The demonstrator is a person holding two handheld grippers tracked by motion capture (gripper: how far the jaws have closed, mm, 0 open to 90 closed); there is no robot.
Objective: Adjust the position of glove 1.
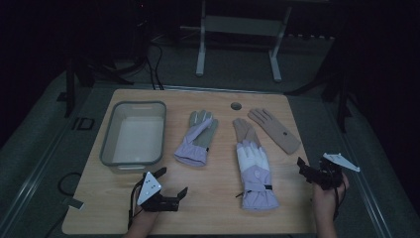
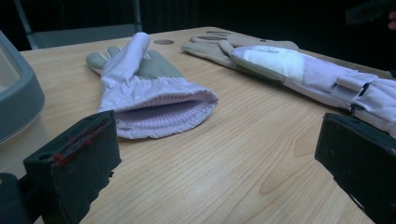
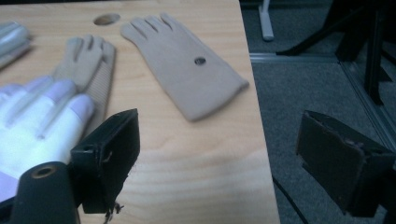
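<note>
On table (image 1: 208,198): left tool (image 1: 173,182) jaws spread, empty, near lilac glove (image 1: 197,139) cuff; right tool (image 1: 303,167) jaws spread, empty, beside tan glove (image 1: 274,130).

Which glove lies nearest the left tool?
The short lilac glove beside the grey bin, its cuff opening towards the left tool; the others lie further right.

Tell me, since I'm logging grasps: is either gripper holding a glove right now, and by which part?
Nothing is held. The left gripper and right gripper both stand open above the table, apart from the gloves.
</note>
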